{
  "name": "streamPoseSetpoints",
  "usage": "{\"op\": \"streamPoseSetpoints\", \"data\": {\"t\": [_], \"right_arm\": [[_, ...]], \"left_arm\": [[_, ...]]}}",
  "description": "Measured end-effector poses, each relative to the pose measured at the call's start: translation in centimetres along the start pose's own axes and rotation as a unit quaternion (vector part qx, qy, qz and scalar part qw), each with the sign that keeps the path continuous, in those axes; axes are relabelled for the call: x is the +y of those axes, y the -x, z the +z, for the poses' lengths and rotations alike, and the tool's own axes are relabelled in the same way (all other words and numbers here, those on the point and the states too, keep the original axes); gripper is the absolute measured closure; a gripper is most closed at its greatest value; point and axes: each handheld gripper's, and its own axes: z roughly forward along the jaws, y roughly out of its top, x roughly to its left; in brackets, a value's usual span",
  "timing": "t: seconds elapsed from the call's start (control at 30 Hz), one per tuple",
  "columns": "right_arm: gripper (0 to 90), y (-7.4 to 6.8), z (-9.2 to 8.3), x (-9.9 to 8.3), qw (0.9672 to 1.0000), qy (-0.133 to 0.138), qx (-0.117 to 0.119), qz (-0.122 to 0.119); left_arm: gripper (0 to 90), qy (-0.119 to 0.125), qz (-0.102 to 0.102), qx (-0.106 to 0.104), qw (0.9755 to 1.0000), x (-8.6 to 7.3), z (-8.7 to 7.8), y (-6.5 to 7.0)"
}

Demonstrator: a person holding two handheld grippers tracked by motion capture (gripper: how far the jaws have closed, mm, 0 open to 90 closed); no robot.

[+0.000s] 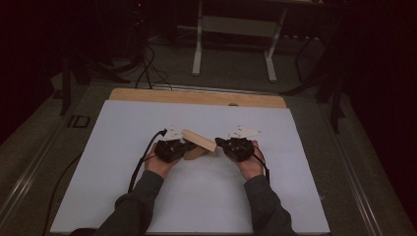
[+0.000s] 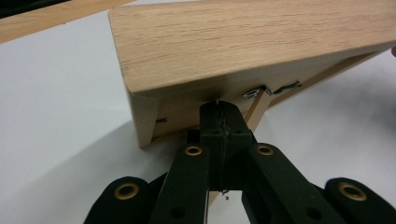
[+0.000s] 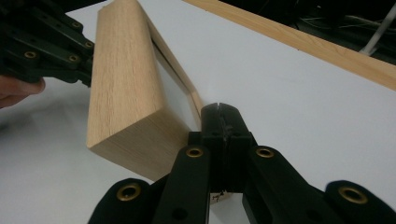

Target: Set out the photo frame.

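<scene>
A light wooden picture frame (image 1: 199, 139) stands tilted on the white sheet between my two grippers. My left gripper (image 1: 189, 146) is at its left end, jaws shut, the tips (image 2: 218, 105) tucked against the frame's (image 2: 252, 42) underside beside a small metal clip (image 2: 254, 92). My right gripper (image 1: 218, 143) is at the right end, also shut, its tips (image 3: 218, 108) touching the frame's (image 3: 123, 84) inner edge by the corner. I see nothing between either pair of jaws. The left gripper (image 3: 46, 46) and a fingertip of its hand show at the upper left of the right gripper view.
A white sheet (image 1: 196, 196) covers the table, with a wooden strip (image 1: 196, 97) along its far edge. Beyond it stand a white desk frame (image 1: 199, 44) and loose cables (image 1: 147, 73) on the dark floor. A black cable (image 1: 142, 157) trails from the left gripper.
</scene>
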Motion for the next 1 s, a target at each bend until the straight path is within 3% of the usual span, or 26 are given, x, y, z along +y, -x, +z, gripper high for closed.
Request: {"op": "streamPoseSetpoints", "data": {"t": [0.37, 0.53, 0.73, 1.0], "right_arm": [[89.7, -0.5, -0.1, 0.0, 1.0, -0.002, 0.004, -0.008], [89.7, -0.7, -0.3, -0.1, 0.9999, -0.001, 0.003, -0.014], [89.7, -0.8, -0.5, -0.2, 0.9999, -0.002, 0.003, -0.015], [89.7, -1.0, -0.6, -0.3, 0.9999, 0.0, 0.003, -0.016]], "left_arm": [[89.8, 0.008, -0.008, 0.0, 0.9999, 0.4, -0.4, -0.1], [89.8, 0.017, -0.014, -0.011, 0.9997, 0.7, -1.2, 0.1], [89.8, 0.01, -0.005, -0.022, 0.9997, 1.0, -1.0, 1.0], [89.8, -0.001, 0.006, -0.017, 0.9998, 1.1, -0.4, 1.4]]}}
